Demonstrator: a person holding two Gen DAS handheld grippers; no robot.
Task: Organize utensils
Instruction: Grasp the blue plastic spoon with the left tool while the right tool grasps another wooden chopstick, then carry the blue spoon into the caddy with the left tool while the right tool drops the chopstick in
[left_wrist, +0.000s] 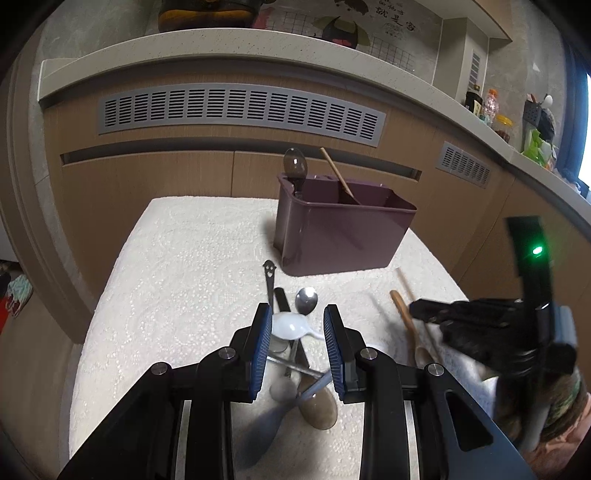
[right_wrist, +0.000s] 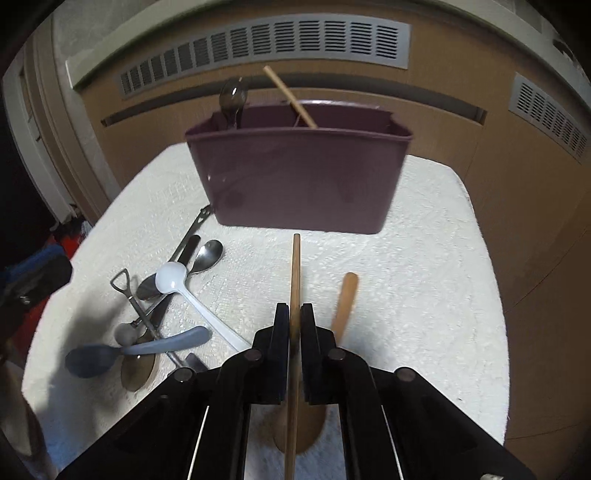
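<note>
A purple utensil caddy (left_wrist: 343, 236) (right_wrist: 299, 177) stands at the far side of the white cloth, with a dark spoon (left_wrist: 294, 164) and a wooden stick (left_wrist: 338, 173) in it. My left gripper (left_wrist: 297, 323) is open above a pile of spoons: a white plastic spoon (left_wrist: 291, 326) (right_wrist: 173, 278), a metal spoon (left_wrist: 306, 300) (right_wrist: 208, 254) and a blue-grey spoon (right_wrist: 110, 356). My right gripper (right_wrist: 294, 317) is shut on a thin wooden utensil handle (right_wrist: 295, 273), held over the cloth. A wooden spoon (right_wrist: 343, 306) lies beside it. The right gripper (left_wrist: 424, 310) also shows in the left wrist view.
The white textured cloth (left_wrist: 184, 277) covers a small table in front of wooden cabinet fronts with grey vents (left_wrist: 240, 110). A stone counter ledge (left_wrist: 221, 48) runs above, with bottles and jars (left_wrist: 491, 110) at the right.
</note>
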